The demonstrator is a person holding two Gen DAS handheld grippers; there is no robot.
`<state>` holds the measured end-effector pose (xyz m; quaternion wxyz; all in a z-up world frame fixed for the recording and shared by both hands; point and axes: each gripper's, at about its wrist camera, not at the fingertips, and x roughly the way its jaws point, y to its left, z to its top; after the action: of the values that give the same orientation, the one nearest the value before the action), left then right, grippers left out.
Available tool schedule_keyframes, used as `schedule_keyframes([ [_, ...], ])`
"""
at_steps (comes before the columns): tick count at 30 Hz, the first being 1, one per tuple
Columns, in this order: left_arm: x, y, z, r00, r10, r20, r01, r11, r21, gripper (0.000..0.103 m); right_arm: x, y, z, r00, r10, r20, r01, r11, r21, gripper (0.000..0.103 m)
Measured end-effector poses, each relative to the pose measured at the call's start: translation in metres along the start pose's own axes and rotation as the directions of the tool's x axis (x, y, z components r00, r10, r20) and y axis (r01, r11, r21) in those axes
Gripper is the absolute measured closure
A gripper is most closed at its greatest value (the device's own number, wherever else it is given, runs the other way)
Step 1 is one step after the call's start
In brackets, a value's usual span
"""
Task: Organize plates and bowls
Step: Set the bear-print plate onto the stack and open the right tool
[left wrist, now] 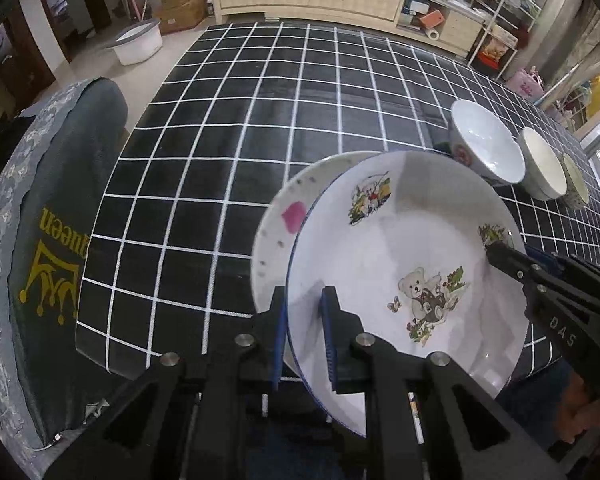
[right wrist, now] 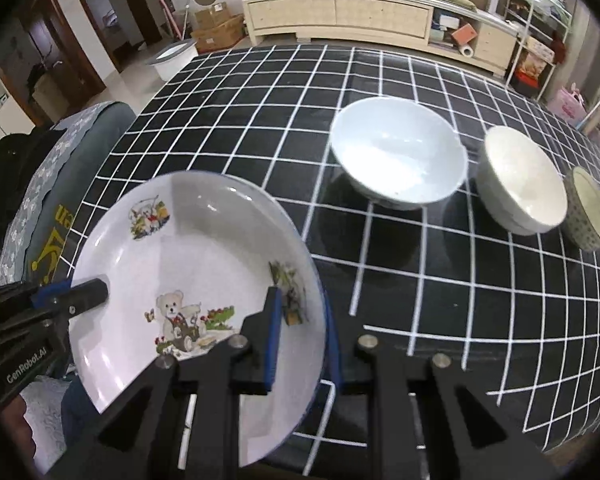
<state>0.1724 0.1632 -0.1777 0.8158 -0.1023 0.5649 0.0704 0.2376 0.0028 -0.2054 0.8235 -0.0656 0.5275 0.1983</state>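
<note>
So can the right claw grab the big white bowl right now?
Probably not yet. The right claw is shut on the teddy bear plate, shared with the left claw. The big white bowl sits unblocked beyond.

Bear plate (right wrist: 196, 264) at near left, over the table (right wrist: 260, 92) edge, with a second plate (left wrist: 284, 224) behind and left of it. Three bowls in a row at far right: large bowl (right wrist: 400, 156), middle bowl (right wrist: 520, 180), small bowl (right wrist: 590, 208) rightmost. Chair (left wrist: 56, 240) left of table; cabinet (right wrist: 340, 16) beyond the far edge.
</note>
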Motion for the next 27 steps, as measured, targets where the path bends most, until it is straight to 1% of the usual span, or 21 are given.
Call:
schedule_keyframes([
  [3, 0.006, 0.007, 0.003, 1.000, 0.004, -0.004, -0.004, 1.000, -0.006, 0.088, 0.007, 0.005, 0.001, 1.000, 0.000, -0.012, 0.000, 1.000, -0.001, 0.079],
  [6, 0.011, 0.011, 0.004, 1.000, 0.002, -0.013, -0.003, 1.000, -0.010, 0.088, 0.008, 0.011, 0.005, 1.000, -0.021, -0.005, 0.021, 1.000, -0.017, 0.079],
  [9, 0.012, 0.013, 0.004, 1.000, -0.011, -0.015, 0.011, 1.000, -0.021, 0.088, 0.009, 0.015, 0.008, 1.000, -0.028, -0.006, 0.028, 0.999, -0.023, 0.079],
  [13, 0.015, 0.013, 0.008, 1.000, -0.003, -0.006, 0.003, 1.000, -0.015, 0.088, 0.012, 0.018, 0.012, 0.999, -0.041, -0.005, 0.041, 0.999, -0.030, 0.079],
  [19, 0.019, 0.012, 0.014, 1.000, 0.005, -0.014, -0.005, 1.000, -0.012, 0.088, 0.015, 0.023, 0.017, 0.998, -0.066, -0.009, 0.065, 0.997, -0.046, 0.079],
  [27, 0.018, 0.008, 0.012, 0.999, 0.026, -0.026, -0.026, 1.000, 0.002, 0.087, 0.017, 0.028, 0.017, 0.995, -0.098, -0.032, 0.096, 0.994, -0.055, 0.078],
])
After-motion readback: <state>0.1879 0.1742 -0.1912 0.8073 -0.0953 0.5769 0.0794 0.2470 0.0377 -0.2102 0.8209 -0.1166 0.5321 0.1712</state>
